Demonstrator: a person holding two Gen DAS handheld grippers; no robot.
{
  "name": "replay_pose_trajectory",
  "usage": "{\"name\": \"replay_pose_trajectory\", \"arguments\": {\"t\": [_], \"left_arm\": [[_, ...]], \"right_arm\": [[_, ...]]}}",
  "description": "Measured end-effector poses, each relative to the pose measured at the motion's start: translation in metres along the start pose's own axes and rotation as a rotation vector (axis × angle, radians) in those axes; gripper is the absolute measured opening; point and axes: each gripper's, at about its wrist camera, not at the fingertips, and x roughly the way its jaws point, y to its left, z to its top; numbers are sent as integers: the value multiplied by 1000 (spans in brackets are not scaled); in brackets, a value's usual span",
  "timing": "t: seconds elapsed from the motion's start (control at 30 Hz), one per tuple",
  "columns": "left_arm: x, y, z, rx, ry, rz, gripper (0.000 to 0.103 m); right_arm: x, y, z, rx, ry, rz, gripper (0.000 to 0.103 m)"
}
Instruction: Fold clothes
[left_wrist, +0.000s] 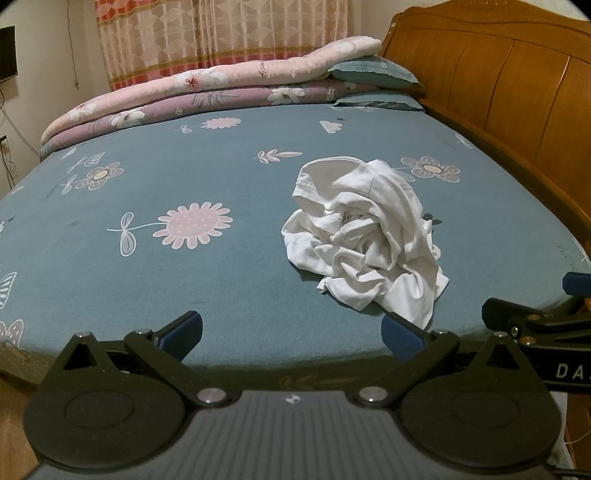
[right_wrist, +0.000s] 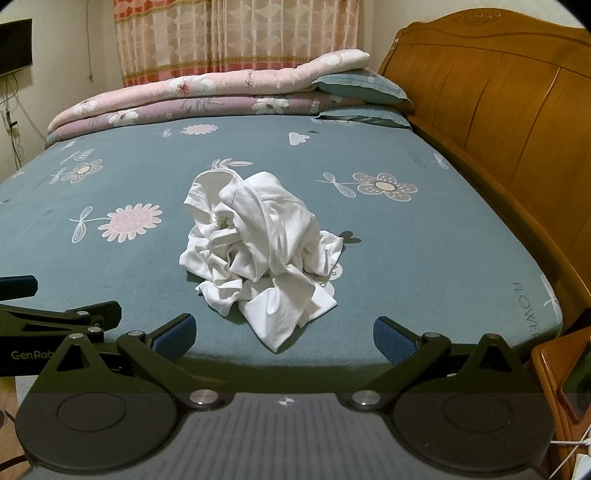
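— How is the light for me? Warm and dim, indoor, even.

— Shadows? Soft ones just under the white garment (right_wrist: 258, 251) on the bed (left_wrist: 184, 288).

— Sharpness? Slightly soft throughout. Around the garment, straight lines bow; corners go black. The headboard (right_wrist: 498, 122) shines faintly.

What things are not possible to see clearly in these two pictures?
- White garment: type unknown; crumpled folds hide its shape in both views.
- Printed word on the bed sheet: runs over the bed corner in the right wrist view.
- Right gripper: cut off by the frame edge in the left wrist view.
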Motion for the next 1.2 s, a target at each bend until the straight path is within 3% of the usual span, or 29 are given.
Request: {"name": "replay_pose_trajectory", "arguments": {"t": [1.2], "left_arm": [[2,-2,3,0,0,12,102]], "right_arm": [[1,0,2,-6,3,-6,103]]}}
